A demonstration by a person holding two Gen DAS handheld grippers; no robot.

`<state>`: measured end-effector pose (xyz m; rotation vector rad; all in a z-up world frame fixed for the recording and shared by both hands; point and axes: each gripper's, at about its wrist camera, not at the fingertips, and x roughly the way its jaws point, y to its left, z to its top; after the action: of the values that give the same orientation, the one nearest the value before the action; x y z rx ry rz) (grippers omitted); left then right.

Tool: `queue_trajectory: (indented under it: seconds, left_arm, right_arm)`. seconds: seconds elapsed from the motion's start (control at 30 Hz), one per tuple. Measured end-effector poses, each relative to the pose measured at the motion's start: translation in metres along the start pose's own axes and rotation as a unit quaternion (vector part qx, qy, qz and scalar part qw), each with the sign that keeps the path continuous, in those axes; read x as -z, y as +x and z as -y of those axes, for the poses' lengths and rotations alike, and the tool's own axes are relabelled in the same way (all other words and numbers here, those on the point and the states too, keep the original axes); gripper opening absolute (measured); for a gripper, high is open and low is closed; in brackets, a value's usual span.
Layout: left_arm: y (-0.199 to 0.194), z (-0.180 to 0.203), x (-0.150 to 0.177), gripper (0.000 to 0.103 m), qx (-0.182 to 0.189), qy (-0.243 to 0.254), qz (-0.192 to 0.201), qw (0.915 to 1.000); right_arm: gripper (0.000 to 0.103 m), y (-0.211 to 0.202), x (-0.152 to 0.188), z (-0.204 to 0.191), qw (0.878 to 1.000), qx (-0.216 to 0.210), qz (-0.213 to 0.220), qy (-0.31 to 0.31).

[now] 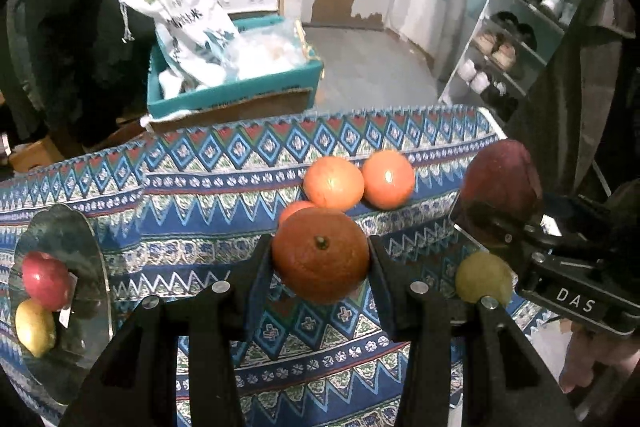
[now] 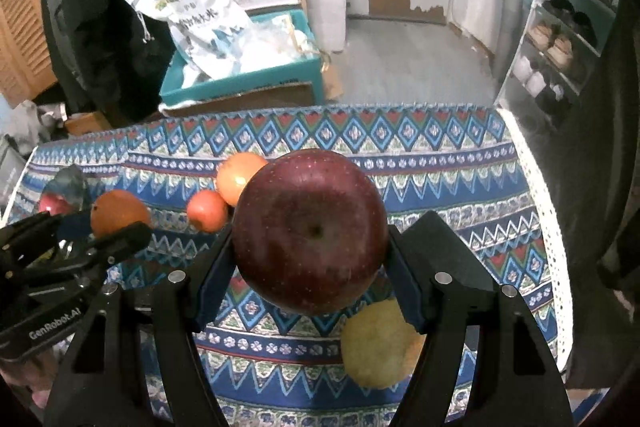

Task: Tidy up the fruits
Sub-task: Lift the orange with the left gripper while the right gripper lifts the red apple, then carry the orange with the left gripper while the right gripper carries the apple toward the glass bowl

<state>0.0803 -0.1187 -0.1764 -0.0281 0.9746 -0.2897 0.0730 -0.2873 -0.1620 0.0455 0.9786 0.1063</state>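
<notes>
While the left gripper [image 1: 320, 259] squeezes an orange [image 1: 320, 253] and the right gripper [image 2: 310, 251] squeezes a big red apple [image 2: 310, 231] above the patterned cloth [image 2: 440, 163], both should stay tight and move slowly toward the glass plate [image 1: 86, 227], I think.

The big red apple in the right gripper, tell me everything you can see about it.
The red apple is large, round and dark red, with fine pale speckles and a glossy skin. A small dark dimple at one end faces the right wrist camera. It is clamped between the blue pads of the right gripper, one pad on each side, and held above the patterned cloth. A yellowish fruit lies on the cloth below it. The left wrist view shows it too, lifted at the right.
</notes>
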Motion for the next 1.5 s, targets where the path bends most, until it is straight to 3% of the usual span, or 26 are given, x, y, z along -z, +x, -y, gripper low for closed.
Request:
queue_trajectory:
  seconds: [0.87, 1.5]
  left_arm:
    - [-0.091, -0.033, -0.017, 0.046, -0.005, -0.021, 0.090, 0.9957]
    - [-0.117, -0.080, -0.013, 0.046, -0.032, -0.061, 0.109, 0.9917]
  right_arm:
    - [0.071, -0.087, -0.030, -0.046, 0.994, -0.018, 0.098, -0.040]
    - [0.071, -0.096, -0.048, -0.096, 0.990, -0.043, 0.114, -0.073]
